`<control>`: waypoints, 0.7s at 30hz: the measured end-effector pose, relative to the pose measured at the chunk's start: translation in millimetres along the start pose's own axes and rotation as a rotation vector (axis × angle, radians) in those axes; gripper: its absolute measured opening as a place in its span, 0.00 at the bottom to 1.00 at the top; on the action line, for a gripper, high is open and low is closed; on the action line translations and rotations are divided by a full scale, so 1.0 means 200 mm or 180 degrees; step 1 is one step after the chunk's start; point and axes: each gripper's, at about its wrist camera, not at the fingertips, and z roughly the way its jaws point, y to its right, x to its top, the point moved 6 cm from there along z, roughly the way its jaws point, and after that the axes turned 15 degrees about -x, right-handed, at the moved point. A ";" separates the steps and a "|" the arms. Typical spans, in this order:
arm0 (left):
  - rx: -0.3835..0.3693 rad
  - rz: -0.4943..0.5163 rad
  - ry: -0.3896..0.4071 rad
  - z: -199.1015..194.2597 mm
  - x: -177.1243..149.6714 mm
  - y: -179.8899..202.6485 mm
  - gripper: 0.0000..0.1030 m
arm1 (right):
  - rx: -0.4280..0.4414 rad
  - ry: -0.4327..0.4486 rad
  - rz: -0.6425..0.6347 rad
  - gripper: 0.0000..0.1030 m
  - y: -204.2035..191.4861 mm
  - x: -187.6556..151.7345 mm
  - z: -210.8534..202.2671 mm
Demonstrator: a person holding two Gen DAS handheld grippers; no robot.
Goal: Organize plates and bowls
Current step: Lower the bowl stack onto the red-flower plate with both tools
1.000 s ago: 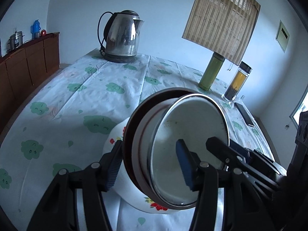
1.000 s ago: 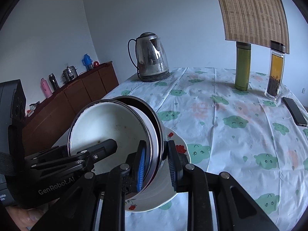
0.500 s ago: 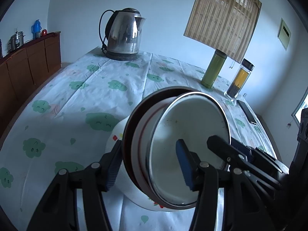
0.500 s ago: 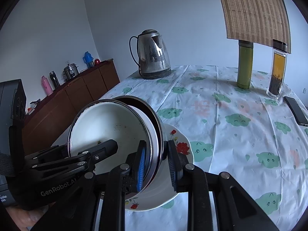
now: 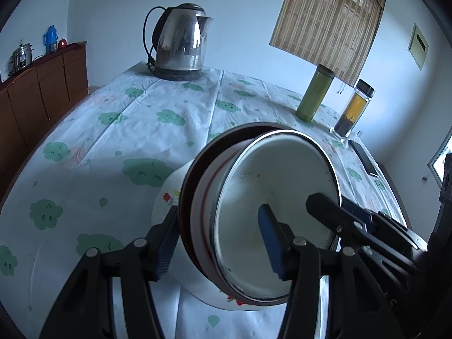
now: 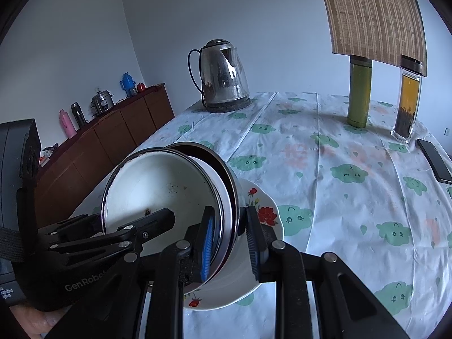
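Note:
A stack of nested bowls [image 5: 271,206], white enamel inside with dark rims, is tilted on its side above a white plate with red flowers [image 6: 262,217] on the tablecloth. My left gripper [image 5: 217,243] is shut on the stack's rim, one finger inside the inner bowl and one outside. My right gripper [image 6: 230,243] is shut on the opposite rim of the same stack [image 6: 169,195]. Each gripper shows in the other's view. The plate [image 5: 166,200] is partly hidden under the bowls.
A steel kettle [image 5: 180,48] stands at the table's far end. A green flask [image 6: 360,93] and a tea bottle [image 6: 408,101] stand at the far right, with a phone [image 6: 433,159] near the right edge. A wooden sideboard [image 6: 113,132] runs along the left.
Both grippers and the bowl stack have shifted slightly forward over the plate. The grips and the tilt are unchanged.

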 end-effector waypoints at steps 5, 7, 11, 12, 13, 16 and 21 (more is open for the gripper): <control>-0.0017 -0.0011 -0.0053 0.02 0.00 0.00 0.52 | 0.0004 -0.0047 0.0009 0.23 0.00 0.00 0.02; -0.0013 -0.0008 -0.0062 0.02 0.00 0.00 0.52 | 0.0002 -0.0068 0.0007 0.23 0.01 -0.01 0.03; -0.0003 0.0012 -0.0084 0.03 0.00 0.00 0.52 | 0.0006 -0.0115 0.0010 0.24 0.01 -0.01 0.05; -0.0005 0.0013 -0.0085 0.03 0.00 0.00 0.52 | 0.0010 -0.0119 0.0015 0.24 0.01 -0.01 0.05; -0.0006 0.0017 -0.0087 0.03 0.00 0.00 0.52 | 0.0012 -0.0126 0.0019 0.24 0.01 -0.01 0.06; 0.0002 0.0043 -0.0099 0.03 0.00 0.00 0.52 | 0.0008 -0.0134 0.0021 0.23 0.01 -0.01 0.06; -0.0046 0.0040 -0.0163 0.04 0.01 0.00 0.52 | 0.0024 -0.0156 0.0035 0.23 0.01 -0.01 0.06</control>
